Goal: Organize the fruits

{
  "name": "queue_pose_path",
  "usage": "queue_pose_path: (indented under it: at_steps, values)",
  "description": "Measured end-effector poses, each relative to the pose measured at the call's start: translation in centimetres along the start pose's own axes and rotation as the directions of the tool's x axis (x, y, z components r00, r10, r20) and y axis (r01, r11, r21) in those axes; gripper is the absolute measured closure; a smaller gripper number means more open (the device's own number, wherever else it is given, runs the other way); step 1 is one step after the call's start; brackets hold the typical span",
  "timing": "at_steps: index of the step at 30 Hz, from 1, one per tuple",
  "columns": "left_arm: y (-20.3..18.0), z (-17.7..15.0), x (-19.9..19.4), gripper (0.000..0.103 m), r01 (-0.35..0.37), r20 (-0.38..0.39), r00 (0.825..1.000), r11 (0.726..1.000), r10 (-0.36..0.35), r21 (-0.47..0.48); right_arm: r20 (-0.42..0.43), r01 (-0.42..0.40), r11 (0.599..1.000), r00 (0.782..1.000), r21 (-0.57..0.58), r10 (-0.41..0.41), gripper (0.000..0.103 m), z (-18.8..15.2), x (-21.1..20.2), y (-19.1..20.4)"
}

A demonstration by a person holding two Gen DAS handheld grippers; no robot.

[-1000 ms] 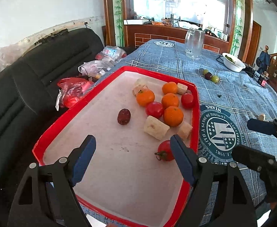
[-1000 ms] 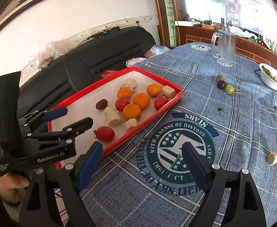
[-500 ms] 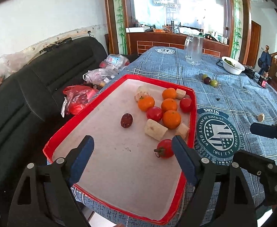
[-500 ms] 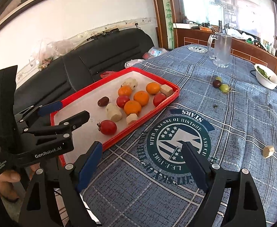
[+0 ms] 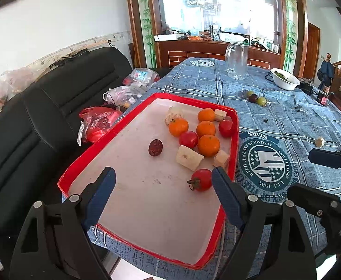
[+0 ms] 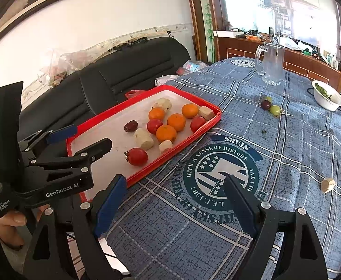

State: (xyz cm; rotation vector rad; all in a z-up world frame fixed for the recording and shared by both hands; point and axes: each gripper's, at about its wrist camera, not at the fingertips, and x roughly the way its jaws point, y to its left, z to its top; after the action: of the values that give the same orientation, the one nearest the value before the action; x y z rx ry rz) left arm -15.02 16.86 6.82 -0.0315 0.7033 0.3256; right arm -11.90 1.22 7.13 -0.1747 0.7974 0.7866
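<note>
Both grippers spread wide, holding nothing: left gripper [image 5: 163,186] over the red-rimmed white plastic tray [image 5: 147,200], right gripper [image 6: 175,196] just beside it above the blue plaid tablecloth [image 6: 287,154].

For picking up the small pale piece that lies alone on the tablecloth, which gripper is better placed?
Right. The right gripper is open over the cloth, on the same side as the pale piece. The left gripper hangs open over the red tray, farther away.
</note>
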Motion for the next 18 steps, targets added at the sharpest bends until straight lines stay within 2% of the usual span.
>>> queue_pose_path:
  at_steps: [18]
  values:
    - [-0.12, 0.12, -0.60, 0.018, 0.001, 0.007, 1.000, 1.000, -0.001, -0.007, 0.004, 0.000, 1.000, 1.000, 0.002, 0.000, 0.016, -0.25, -0.53, -0.02]
